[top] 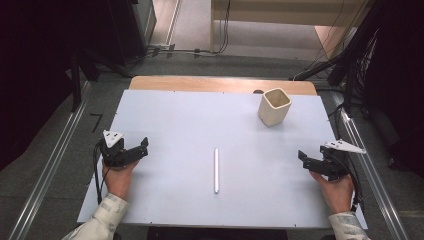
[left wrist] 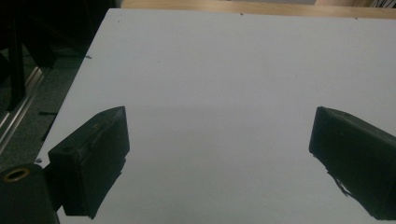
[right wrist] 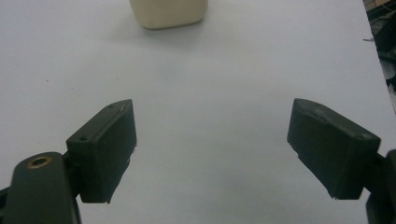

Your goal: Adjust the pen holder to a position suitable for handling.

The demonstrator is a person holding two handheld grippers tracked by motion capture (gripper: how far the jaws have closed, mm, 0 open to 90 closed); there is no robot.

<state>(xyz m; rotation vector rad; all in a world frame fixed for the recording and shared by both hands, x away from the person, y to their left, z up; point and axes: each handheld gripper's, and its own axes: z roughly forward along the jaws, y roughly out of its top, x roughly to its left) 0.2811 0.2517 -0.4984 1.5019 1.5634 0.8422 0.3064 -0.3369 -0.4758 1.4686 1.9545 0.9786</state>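
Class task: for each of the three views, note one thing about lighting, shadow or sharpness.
High view: bright white table, dark surroundings. Left gripper view: the left tool is dim and soft-edged. Right gripper view: the cream cup casts a faint shadow and is cropped.

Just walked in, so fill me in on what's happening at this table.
A person sits at a white table with a two-jaw gripper in each hand, and nothing is being handled yet. The left gripper rests near the left edge and the right gripper near the right edge, both with jaws wide open and empty. A white pen-like stick lies untouched between them. A cream square cup stands upright at the far right of the table.
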